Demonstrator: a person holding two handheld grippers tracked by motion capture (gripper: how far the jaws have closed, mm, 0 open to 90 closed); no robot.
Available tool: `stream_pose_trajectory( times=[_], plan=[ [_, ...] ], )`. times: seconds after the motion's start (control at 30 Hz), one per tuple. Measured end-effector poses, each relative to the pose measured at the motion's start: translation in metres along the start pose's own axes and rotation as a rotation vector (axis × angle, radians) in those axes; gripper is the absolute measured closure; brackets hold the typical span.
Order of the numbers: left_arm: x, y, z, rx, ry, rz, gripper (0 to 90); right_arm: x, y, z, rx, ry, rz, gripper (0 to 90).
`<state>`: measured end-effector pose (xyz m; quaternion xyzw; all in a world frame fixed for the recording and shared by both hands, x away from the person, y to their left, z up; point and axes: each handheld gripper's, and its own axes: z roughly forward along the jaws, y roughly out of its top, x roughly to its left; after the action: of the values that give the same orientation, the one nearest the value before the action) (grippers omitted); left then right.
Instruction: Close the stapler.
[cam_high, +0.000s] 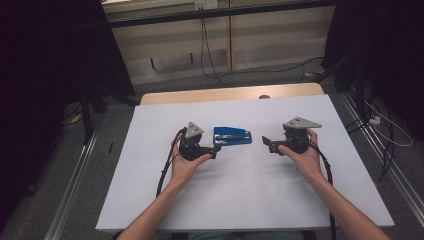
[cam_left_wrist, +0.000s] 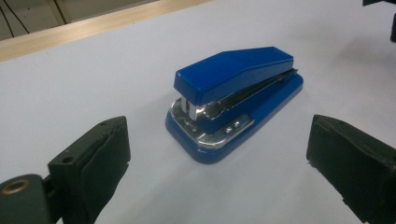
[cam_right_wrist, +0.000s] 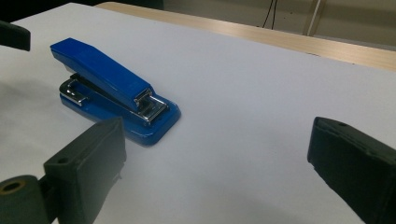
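Note:
A blue stapler (cam_high: 232, 135) with chrome parts lies flat near the middle of the white table (cam_high: 240, 200). A hand holds my left gripper (cam_high: 216, 150) just left of it, jaws pointing right at its near end. In the left gripper view the stapler (cam_left_wrist: 233, 100) lies a little ahead of the left gripper (cam_left_wrist: 217, 140), whose jaws stand wide apart and touch nothing. The right gripper (cam_high: 267, 143) is a short way right of the stapler, pointing left. In the right gripper view its jaws (cam_right_wrist: 217, 130) are spread wide with bare table between them, and the stapler (cam_right_wrist: 112, 88) lies ahead to the left.
A light wooden strip (cam_high: 230, 92) runs along the table's far edge. Black cables (cam_high: 165, 170) trail from both grippers down past the forearms. On the floor beyond and beside the table are loose cables (cam_high: 210, 60) and metal rails (cam_high: 75, 175). Dark curtains hang at both sides.

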<state>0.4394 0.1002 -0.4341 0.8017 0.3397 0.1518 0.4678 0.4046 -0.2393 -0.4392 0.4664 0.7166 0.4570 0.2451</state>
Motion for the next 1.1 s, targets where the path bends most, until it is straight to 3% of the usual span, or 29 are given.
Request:
stream_pose_trajectory(
  times=[0.1, 0.17, 0.3, 0.4, 0.47, 0.67, 0.93, 1.1],
  plan=[
    [-0.001, 0.0, -0.008, -0.021, -0.015, 0.01, 4.5, 0.003, 0.001, -0.003, -0.005, 0.008, 0.006, 4.0],
    [-0.003, -0.001, -0.014, -0.03, 0.0, 0.029, 4.0, 0.005, 0.002, -0.006, -0.02, 0.009, 0.005, 4.0],
    [-0.002, -0.003, -0.026, -0.065, 0.015, 0.027, 4.4, 0.006, 0.003, -0.011, -0.021, -0.005, 0.005, 4.4],
    [-0.002, -0.004, -0.033, -0.065, 0.023, 0.04, 5.0, 0.008, 0.001, -0.015, -0.026, -0.022, -0.001, 5.3],
    [-0.002, -0.006, -0.038, -0.063, 0.042, 0.032, 5.2, 0.009, 0.001, -0.019, -0.035, -0.023, 0.005, 5.4],
    [0.0, -0.009, -0.05, -0.057, 0.044, 0.022, 5.3, 0.01, 0.0, -0.032, -0.046, -0.048, -0.007, 5.4],
    [0.004, -0.016, -0.07, -0.073, 0.069, 0.003, 4.8, 0.006, -0.008, -0.052, -0.071, -0.072, 0.011, 5.3],
    [0.003, -0.022, -0.082, -0.088, 0.104, 0.017, 4.6, 0.005, -0.01, -0.063, -0.097, -0.079, 0.026, 4.3]
  ],
)
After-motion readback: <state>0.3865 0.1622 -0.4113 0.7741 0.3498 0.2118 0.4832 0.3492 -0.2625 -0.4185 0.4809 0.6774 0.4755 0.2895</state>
